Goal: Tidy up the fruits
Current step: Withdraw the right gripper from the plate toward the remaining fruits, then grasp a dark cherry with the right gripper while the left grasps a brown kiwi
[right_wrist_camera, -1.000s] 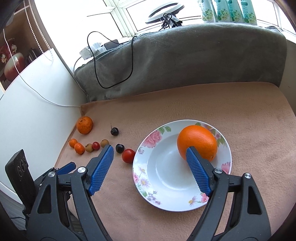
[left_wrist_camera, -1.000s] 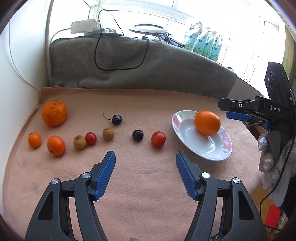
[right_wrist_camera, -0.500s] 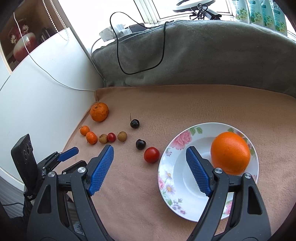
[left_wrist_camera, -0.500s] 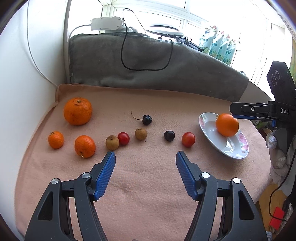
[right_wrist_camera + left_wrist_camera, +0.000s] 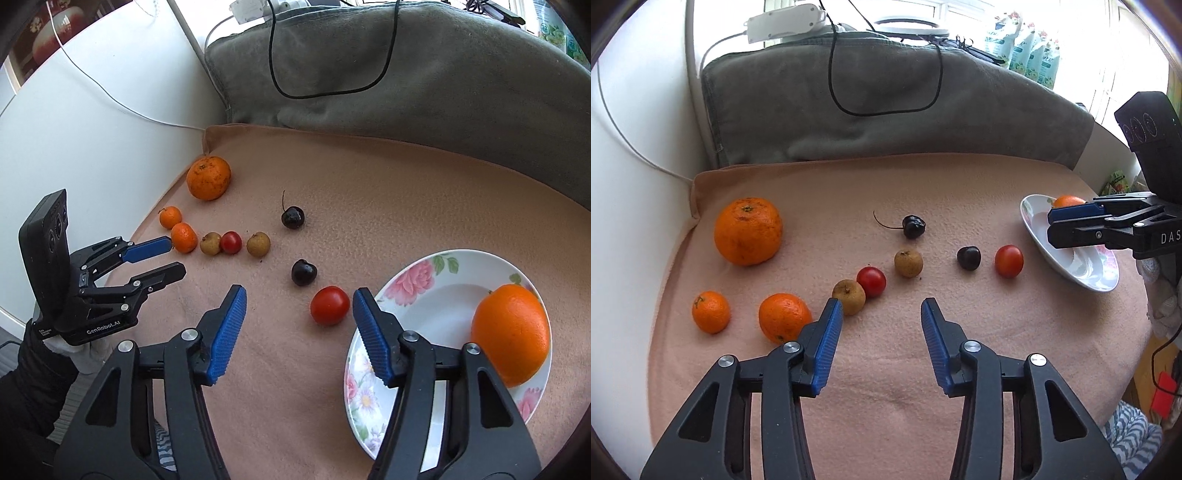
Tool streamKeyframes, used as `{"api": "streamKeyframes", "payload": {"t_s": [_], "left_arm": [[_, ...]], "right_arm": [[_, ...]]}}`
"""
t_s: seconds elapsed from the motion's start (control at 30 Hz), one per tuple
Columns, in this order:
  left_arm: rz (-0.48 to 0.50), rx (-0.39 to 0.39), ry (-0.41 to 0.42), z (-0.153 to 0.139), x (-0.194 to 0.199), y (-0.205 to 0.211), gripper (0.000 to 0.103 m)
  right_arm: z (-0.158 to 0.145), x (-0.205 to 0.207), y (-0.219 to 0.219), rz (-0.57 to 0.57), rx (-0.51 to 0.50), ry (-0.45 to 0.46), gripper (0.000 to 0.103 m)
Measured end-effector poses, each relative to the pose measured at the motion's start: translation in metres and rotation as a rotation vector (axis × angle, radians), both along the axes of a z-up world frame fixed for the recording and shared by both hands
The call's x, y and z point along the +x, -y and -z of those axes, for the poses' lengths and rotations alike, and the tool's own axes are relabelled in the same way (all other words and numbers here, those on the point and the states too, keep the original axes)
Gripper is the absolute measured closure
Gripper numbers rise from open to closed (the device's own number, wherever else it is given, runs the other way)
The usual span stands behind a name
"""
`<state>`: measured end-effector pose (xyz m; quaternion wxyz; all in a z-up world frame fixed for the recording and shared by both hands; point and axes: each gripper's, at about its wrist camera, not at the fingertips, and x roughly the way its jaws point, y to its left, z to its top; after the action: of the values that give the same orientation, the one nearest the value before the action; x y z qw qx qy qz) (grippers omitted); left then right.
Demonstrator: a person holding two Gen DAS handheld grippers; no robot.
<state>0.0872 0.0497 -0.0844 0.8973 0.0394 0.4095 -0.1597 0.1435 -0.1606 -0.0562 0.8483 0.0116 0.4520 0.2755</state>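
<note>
On the pink cloth [image 5: 886, 369] lie a big orange [image 5: 748, 230], two mandarins [image 5: 711, 312], two brown longans [image 5: 849, 296], two dark cherries [image 5: 969, 257] and two red tomatoes [image 5: 871, 281]. My left gripper [image 5: 882, 308] hovers in front of the left longan, its jaws closing with nothing between them. A floral plate [image 5: 424, 280] at the right holds an orange [image 5: 511, 334]. My right gripper [image 5: 299, 295] has its jaws closing. The right tomato [image 5: 330, 305] lies between its tips, near the right finger, and neither pad touches it.
A grey blanket [image 5: 886, 122] with a black cable [image 5: 923, 107] looped over it stands along the back. A white wall [image 5: 635, 147] closes the left side. The cloth's right edge drops off beyond the plate. A gloved hand [image 5: 85, 354] holds the left gripper.
Both grippers have moved left along the table. The right one has left the orange on the plate and now stands by the tomato. Both pairs of jaws have narrowed.
</note>
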Motion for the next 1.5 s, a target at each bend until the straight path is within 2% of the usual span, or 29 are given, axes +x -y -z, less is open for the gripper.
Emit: {"api": "streamKeyframes", "payload": {"t_s": [0.2,0.37,0.43,1.0,1.1,1.37,1.43,1.5], "left_arm": [[0.031,0.055,-0.047,0.006,0.018,0.0,0.063],[0.053,0.065,-0.096,0.014,0.03,-0.002,0.064],[0.054,0.072,-0.115,0.017,0.036,-0.004,0.067],[0.11,0.174,-0.157,0.029,0.056,0.008,0.067],[0.115,0.18,-0.158,0.032,0.055,0.009,0.068],[0.101,0.181,-0.152,0.033,0.054,0.005,0.078],[0.101,0.179,-0.152,0.033,0.054,0.004,0.078],[0.102,0.182,-0.146,0.033,0.053,0.005,0.078]], "right_arm": [[0.007,0.01,-0.022,-0.078,-0.093,0.002,0.049],[0.02,0.02,-0.039,-0.123,-0.173,-0.012,0.053],[0.024,0.025,-0.044,-0.135,-0.191,-0.018,0.055],[0.047,0.039,-0.07,-0.185,-0.268,-0.022,0.057],[0.048,0.042,-0.07,-0.187,-0.264,-0.034,0.065],[0.055,0.05,-0.074,-0.177,-0.275,-0.049,0.065],[0.058,0.052,-0.074,-0.173,-0.278,-0.06,0.066],[0.061,0.052,-0.073,-0.168,-0.283,-0.063,0.074]]}}
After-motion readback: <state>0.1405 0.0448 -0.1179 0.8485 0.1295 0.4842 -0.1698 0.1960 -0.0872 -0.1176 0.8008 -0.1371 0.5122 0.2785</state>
